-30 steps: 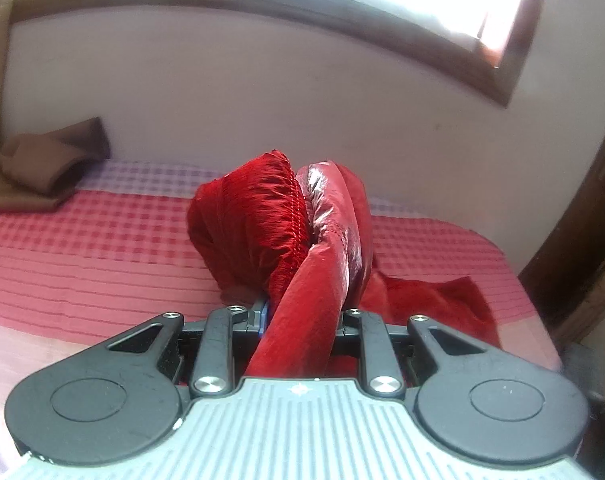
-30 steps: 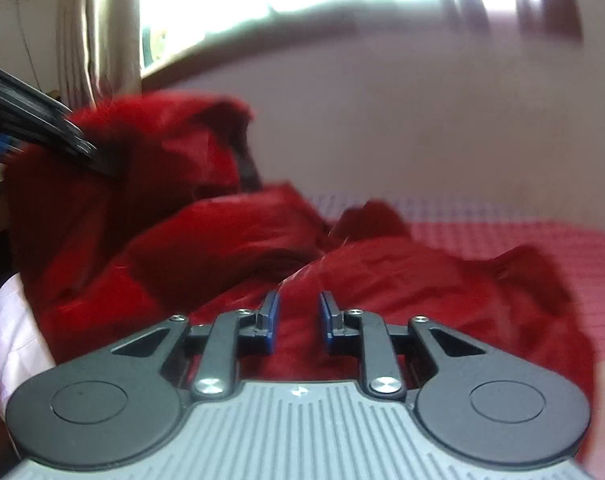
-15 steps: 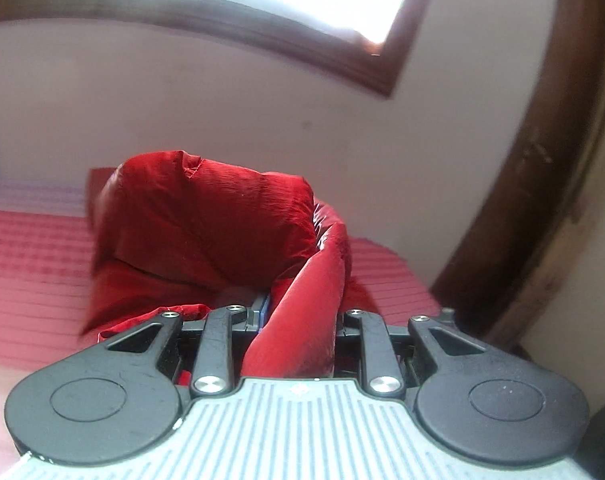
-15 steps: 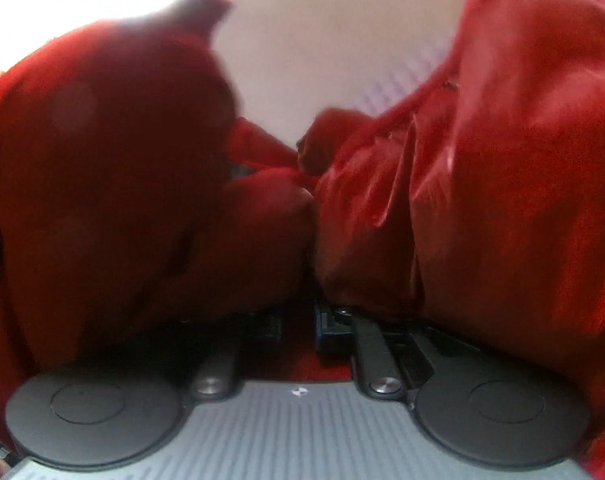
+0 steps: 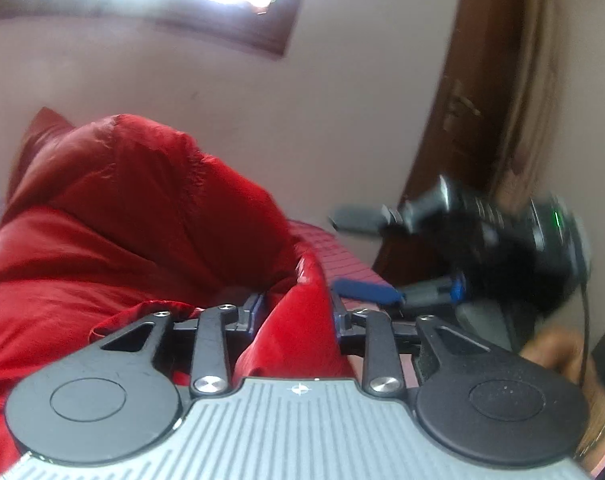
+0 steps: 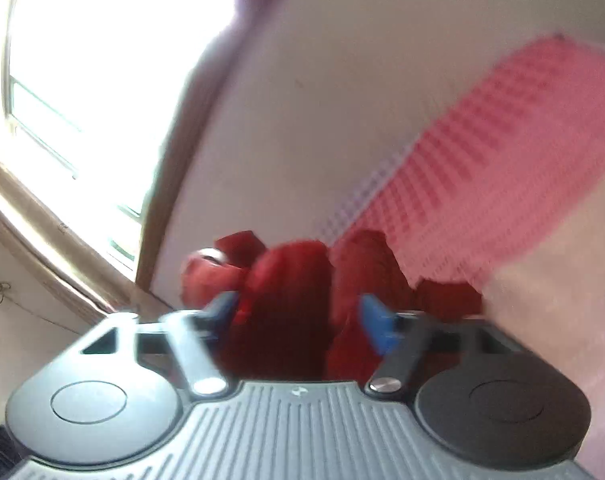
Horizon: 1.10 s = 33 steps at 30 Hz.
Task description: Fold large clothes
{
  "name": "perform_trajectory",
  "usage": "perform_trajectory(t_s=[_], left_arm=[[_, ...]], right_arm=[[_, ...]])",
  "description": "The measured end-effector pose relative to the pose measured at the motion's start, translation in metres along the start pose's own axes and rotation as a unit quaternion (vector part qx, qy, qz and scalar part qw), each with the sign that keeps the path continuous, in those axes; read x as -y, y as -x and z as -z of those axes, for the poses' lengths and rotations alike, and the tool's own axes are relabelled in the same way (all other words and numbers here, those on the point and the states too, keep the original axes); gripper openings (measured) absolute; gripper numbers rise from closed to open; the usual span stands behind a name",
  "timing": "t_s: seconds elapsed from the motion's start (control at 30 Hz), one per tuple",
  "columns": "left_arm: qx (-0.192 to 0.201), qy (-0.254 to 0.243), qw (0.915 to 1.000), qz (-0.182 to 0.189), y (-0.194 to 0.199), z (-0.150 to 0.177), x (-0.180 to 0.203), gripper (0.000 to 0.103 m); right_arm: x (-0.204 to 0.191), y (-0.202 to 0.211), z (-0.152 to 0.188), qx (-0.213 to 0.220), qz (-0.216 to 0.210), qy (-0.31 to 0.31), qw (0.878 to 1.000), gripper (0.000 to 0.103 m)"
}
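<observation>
my left gripper (image 5: pixel 296 308) pinches a bunched fold of the one red garment (image 5: pixel 122 216), its jaws just easing apart with cloth between them, so i judge it best to lower that fold onto the bed (image 5: pixel 342 256) before fully letting go. my right gripper (image 6: pixel 298 316), seen from the left camera off to the right, has just sprung wide and holds nothing, garment lying ahead of it. count: one garment, one bed, two grippers, one window (image 6: pixel 82 80).
</observation>
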<state>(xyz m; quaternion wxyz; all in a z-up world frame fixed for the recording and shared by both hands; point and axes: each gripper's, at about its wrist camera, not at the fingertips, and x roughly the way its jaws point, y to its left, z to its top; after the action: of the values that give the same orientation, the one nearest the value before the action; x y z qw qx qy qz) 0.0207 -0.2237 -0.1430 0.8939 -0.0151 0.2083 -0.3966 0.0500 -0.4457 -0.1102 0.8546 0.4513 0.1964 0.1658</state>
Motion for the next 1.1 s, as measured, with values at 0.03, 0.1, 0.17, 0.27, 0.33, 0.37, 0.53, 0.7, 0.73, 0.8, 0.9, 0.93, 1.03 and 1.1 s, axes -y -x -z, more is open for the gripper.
perform_trajectory(t_s=[0.03,0.1,0.17,0.27,0.33,0.37,0.53,0.7,0.73,0.8,0.9,0.93,1.03,1.1], left_arm=[[0.002,-0.005,1.0,0.0,-0.003,0.004,0.005,0.039],[0.007,-0.027,0.9996,0.003,-0.005,0.013,0.018,0.046],[0.011,-0.057,0.9983,0.005,-0.007,0.021,0.031,0.049],[0.003,-0.082,0.9965,0.017,-0.011,0.031,0.04,0.05],[-0.002,-0.088,0.996,0.015,-0.01,0.036,0.041,0.05],[-0.002,-0.099,0.995,0.011,-0.006,0.037,0.042,0.05],[0.018,-0.084,0.9955,0.04,0.046,0.037,0.034,0.057],[0.101,-0.072,0.9922,-0.015,0.1,0.035,0.02,0.08],[0.122,-0.075,0.9891,-0.036,0.106,0.035,0.018,0.084],[0.15,-0.071,0.9839,-0.068,0.106,0.035,0.011,0.096],[0.065,-0.033,0.997,-0.027,0.071,0.04,0.0,0.07],[0.033,-0.012,0.9993,-0.01,0.059,0.045,-0.006,0.071],[0.049,-0.05,0.9974,-0.014,0.051,0.057,0.008,0.07],[0.051,-0.062,0.9968,-0.008,0.047,0.066,0.014,0.07]], right_arm=[[-0.008,-0.004,-0.003,-0.005,0.006,0.016,1.0,0.084],[-0.023,-0.008,-0.017,-0.018,0.025,0.052,0.998,0.085],[-0.035,-0.013,-0.023,-0.036,0.051,0.088,0.994,0.085],[-0.06,-0.035,-0.021,-0.065,0.087,0.17,0.979,0.08],[-0.077,-0.048,-0.01,-0.085,0.119,0.243,0.959,0.047],[-0.08,-0.05,-0.007,-0.087,0.131,0.263,0.952,0.038],[-0.087,-0.04,0.002,-0.094,0.152,0.318,0.931,0.028],[-0.1,-0.028,0.009,-0.06,0.17,0.35,0.919,0.017],[-0.103,-0.026,0.009,-0.058,0.176,0.358,0.915,0.014],[-0.105,-0.029,0.01,-0.056,0.188,0.374,0.907,0.011],[-0.11,-0.026,0.008,-0.059,0.194,0.378,0.903,0.009],[-0.109,-0.028,0.007,-0.06,0.198,0.377,0.903,0.009],[-0.099,-0.027,0.001,-0.07,0.18,0.339,0.921,0.01],[-0.095,-0.025,-0.006,-0.071,0.165,0.304,0.935,0.011]])
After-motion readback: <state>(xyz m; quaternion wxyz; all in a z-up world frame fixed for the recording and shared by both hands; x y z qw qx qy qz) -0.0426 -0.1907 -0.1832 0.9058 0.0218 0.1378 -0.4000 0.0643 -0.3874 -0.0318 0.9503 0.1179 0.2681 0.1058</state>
